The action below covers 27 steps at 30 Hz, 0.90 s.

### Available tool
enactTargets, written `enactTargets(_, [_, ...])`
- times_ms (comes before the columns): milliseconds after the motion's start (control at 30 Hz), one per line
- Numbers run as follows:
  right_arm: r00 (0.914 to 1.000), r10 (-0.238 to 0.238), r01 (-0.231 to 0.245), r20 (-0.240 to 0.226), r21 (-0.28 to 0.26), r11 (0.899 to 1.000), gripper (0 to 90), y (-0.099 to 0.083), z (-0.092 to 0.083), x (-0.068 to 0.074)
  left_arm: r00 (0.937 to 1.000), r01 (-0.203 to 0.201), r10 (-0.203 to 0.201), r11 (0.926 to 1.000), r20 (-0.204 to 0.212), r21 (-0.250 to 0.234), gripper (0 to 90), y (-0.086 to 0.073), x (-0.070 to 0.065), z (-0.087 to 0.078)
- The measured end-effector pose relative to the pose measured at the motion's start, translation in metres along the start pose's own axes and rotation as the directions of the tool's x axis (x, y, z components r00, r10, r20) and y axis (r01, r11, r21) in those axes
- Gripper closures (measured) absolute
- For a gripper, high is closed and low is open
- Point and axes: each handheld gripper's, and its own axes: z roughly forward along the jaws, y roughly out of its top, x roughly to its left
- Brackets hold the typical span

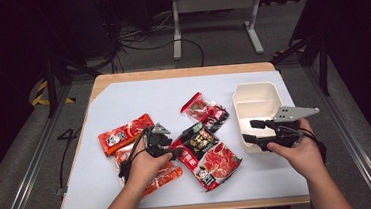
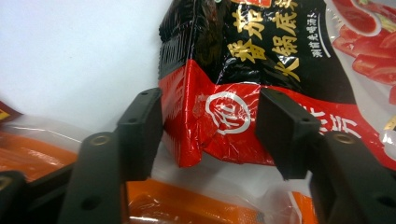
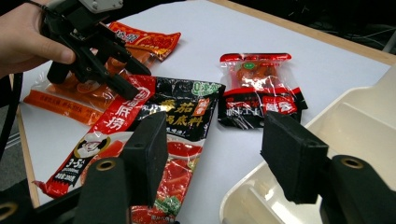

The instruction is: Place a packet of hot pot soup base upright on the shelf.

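Around the table the room is dark, with grey carpet, a tangle of black cables and the pale legs of a frame point(image 1: 214, 19) at the back. On the wooden table point(image 1: 181, 73) lies a white sheet point(image 1: 137, 95) that covers nearly all of its top. A cream plastic tray point(image 1: 256, 99) sits at the right side of the sheet. Near the middle lies the big red and black sauce packet point(image 1: 206, 155), glossy, with yellow characters on the black part, pictures of tomatoes on the red part and a crumpled red corner. To its left lie orange-red packets point(image 1: 124, 133), and behind it a smaller red and black packet point(image 1: 205, 110). The left gripper point(image 1: 169, 148) points at the big packet's left corner; in the left gripper view that corner point(image 2: 219, 126) sits between the two jaws, which stand partly apart, and I cannot tell if the pads press on it. The right gripper point(image 1: 250, 131) hovers level at the tray's near edge, jaws partly apart with nothing between them.
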Motion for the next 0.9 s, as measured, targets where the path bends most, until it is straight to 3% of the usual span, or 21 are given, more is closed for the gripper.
enactTargets(200, [1.0000,0.002,-0.002,-0.007,0.026,1.000,42.5,-0.001,0.005,0.002,0.9996,0.024,-0.024,0.9996,0.017,0.015,61.7,-0.001,0.001,0.004])
enactTargets(433, [1.0000,-0.005,0.005,-0.007,0.025,1.000,41.4,-0.001,0.008,0.004,0.9979,0.062,-0.062,0.9979,0.021,0.022,68.6,-0.001,0.002,0.006])
enactTargets(567, [0.9999,-0.011,0.011,-0.010,0.028,1.000,41.1,0.000,0.012,0.006,0.9995,0.031,-0.031,0.9994,0.001,0.016,82.1,-0.001,-0.001,0.005])
enactTargets(667, [0.9998,-0.017,0.017,-0.011,0.030,0.999,41.0,0.000,0.013,0.006,0.9992,-0.017,0.018,0.9998,-0.036,0.002,85.6,0.000,-0.007,0.002])
enactTargets(767, [0.9997,-0.021,0.021,-0.012,0.031,0.999,41.1,0.001,0.012,0.007,0.9992,-0.018,0.018,0.9998,-0.036,-0.010,86.8,0.001,-0.007,0.000])
enactTargets(900, [0.9994,-0.032,0.031,0.010,0.024,0.999,40.4,0.002,0.009,0.006,1.0000,-0.003,0.003,0.9954,0.004,-0.096,87.0,0.004,-0.010,-0.015])
